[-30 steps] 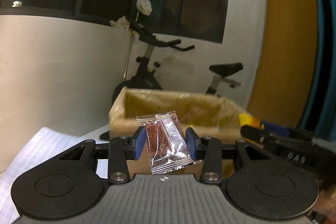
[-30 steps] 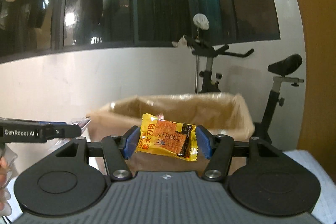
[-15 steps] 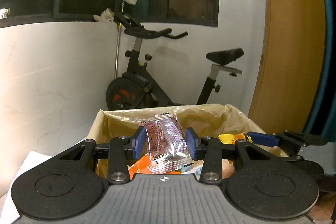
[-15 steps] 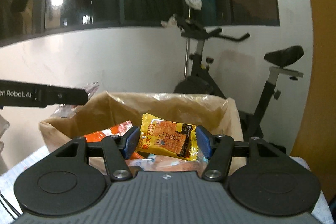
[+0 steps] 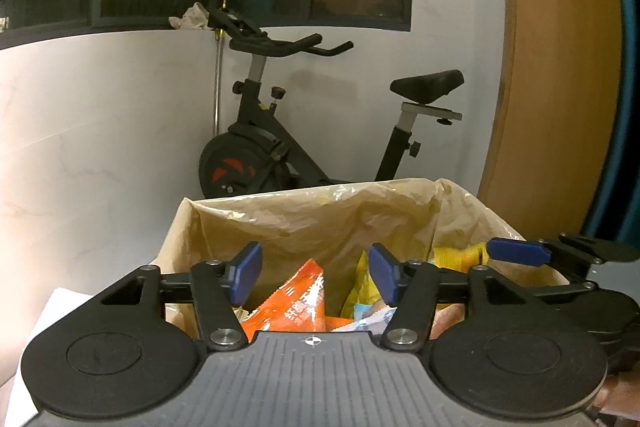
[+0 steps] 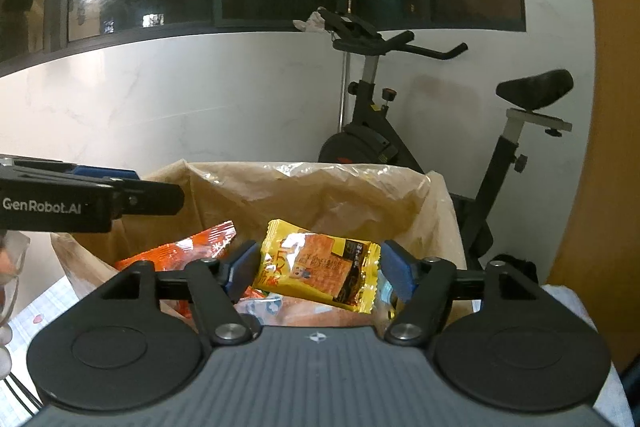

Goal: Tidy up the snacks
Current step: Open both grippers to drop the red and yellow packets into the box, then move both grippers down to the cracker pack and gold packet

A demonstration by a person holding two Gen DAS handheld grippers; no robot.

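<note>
Left gripper (image 5: 315,270): jaws spread, nothing held | right gripper (image 6: 319,263): yellow foil snack packet (image 6: 318,265) sits between spread jaws, contact unclear | both held over the brown paper-lined box (image 5: 320,211) | orange snack bag (image 5: 298,303) lies inside.

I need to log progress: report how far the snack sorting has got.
Done: several packets, an orange packet among them, lie in the lined box, and the left gripper is open and empty above it. In hand: the right gripper holds a yellow packet over the box. Left: dropping it.
</note>
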